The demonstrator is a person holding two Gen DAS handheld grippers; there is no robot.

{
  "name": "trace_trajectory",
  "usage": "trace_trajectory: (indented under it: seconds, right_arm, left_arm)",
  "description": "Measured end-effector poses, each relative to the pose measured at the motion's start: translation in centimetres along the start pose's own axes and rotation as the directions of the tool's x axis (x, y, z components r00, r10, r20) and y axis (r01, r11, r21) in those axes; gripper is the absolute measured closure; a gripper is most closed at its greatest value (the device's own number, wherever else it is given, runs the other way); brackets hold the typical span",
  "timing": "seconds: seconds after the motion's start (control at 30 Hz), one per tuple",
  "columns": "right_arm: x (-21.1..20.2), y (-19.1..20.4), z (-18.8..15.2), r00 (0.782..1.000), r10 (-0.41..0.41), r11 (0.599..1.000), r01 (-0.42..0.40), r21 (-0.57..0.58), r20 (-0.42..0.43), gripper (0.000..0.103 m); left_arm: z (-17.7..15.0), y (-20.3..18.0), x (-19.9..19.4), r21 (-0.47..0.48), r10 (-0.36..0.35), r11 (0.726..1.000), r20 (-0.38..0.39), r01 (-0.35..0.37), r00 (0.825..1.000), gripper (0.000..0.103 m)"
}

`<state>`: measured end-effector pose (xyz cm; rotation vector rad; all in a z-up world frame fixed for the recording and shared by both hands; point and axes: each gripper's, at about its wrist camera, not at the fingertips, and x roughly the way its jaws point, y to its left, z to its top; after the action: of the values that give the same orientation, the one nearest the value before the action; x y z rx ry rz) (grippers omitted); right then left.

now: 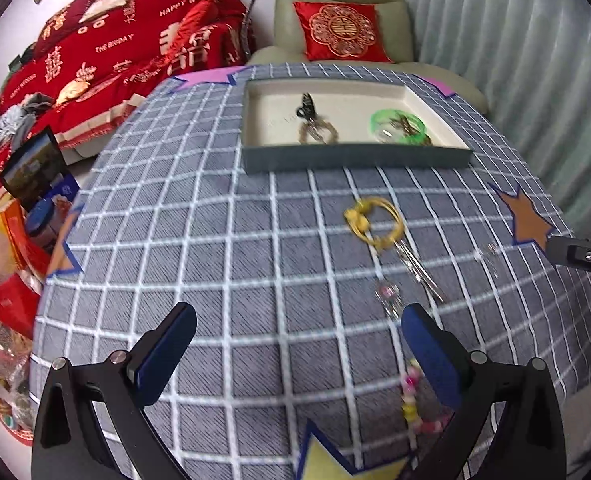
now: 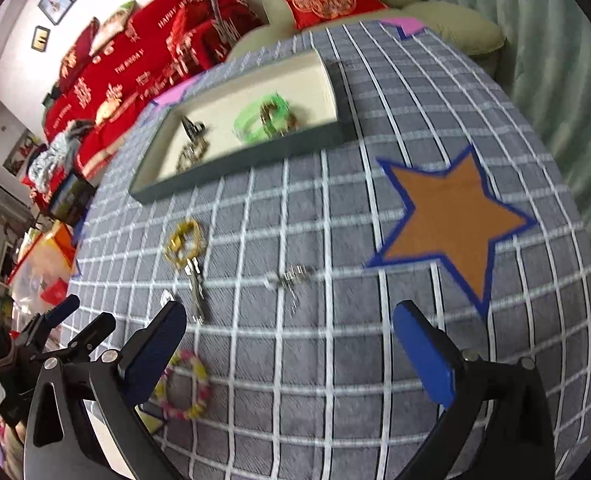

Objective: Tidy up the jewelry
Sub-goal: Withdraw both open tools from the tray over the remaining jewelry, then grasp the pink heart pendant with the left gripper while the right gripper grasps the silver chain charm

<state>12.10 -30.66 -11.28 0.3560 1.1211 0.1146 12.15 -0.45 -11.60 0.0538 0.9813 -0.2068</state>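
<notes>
Both grippers stand over the near part of the checked tablecloth [image 1: 223, 240], jaws spread wide, nothing between the pads. The left gripper [image 1: 297, 356] has bare cloth between its fingers. The right gripper [image 2: 289, 354] likewise has only cloth in its gap.

Landmark: the grey tray [image 1: 355, 158], cream inside, set toward the far side of the table.

Nearest, well short of the tray: a pink-and-yellow bead bracelet [image 2: 183, 386], lying flat just beside the left finger of the right gripper; in the left view it lies partly hidden behind that gripper's right finger. Short of the tray and nearer to it: a silver clip [image 2: 197, 288] touching a yellow ring-shaped piece [image 1: 373, 220], and to their right a small clear piece [image 2: 291, 276], blurred. The cloth between these items and the tray's near wall is open.

An orange star patch [image 2: 447, 220] lies right of the tray, toward the table's right edge.

Inside the tray: a green bangle [image 1: 399, 126] at the right end with a brownish piece inside it, a black clip [image 1: 307, 106] and a beaded ring [image 1: 317, 132] left of centre. The tray's left end is bare.

Beyond the tray: table edge, then a green armchair [image 1: 295, 4] with a red cushion [image 1: 341, 32].
</notes>
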Motion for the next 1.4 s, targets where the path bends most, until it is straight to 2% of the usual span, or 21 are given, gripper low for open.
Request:
trace_trajectory:
  seconds: [0.1,0.2,0.4,0.93,1.03,1.1,1.3,1.4]
  right_arm:
    - [0.6,-0.3,-1.2,0.999,-0.003,1.0,0.003,0.003,-0.034,0.0]
    - [1.0,-0.2,-2.0,0.997,-0.057,0.998,0.056,-0.028,-0.044,0.0]
    - [1.6,-0.1,-2.8,0.994,-0.093,0.994,0.09,-0.055,-0.058,0.0]
    - [3.8,0.9,-0.9,0.984,-0.171,0.981,0.167,-0.099,-0.039,0.001]
    - [4.2,1.3,-0.6,0.981,-0.193,0.975,0.188,-0.121,-0.031,0.005]
    - [4.6,1.6,-0.5,0.978,-0.204,0.971,0.199,-0.135,-0.029,0.008]
    - [5.9,2.0,-0.2,0.972,-0.232,0.962,0.225,-0.156,-0.025,0.013]
    - [6.3,2.9,-0.3,0.963,-0.269,0.943,0.264,-0.205,0.001,0.018]
  left_arm:
    - [-1.0,-0.7,0.1,0.02,-0.011,1.0,-0.014,0.011,1.0,0.0]
    - [-1.7,-1.2,0.3,0.036,-0.009,0.999,-0.03,0.01,1.0,0.0]
    - [-1.4,-1.4,1.4,-0.003,-0.032,1.0,-0.058,0.031,0.998,0.0]
    - [-0.1,-3.5,3.8,0.04,-0.034,0.999,-0.074,0.037,0.997,0.0]
    - [0.1,-3.6,4.0,0.044,-0.031,0.998,-0.076,0.035,0.997,0.0]
    - [0.3,-3.7,4.4,0.05,-0.026,0.998,-0.087,0.031,0.996,0.004]
    - [0.3,-4.1,5.3,0.064,-0.017,0.998,-0.101,0.023,0.995,0.005]
    - [0.3,-4.4,5.5,0.075,-0.011,0.997,-0.099,0.019,0.995,0.007]
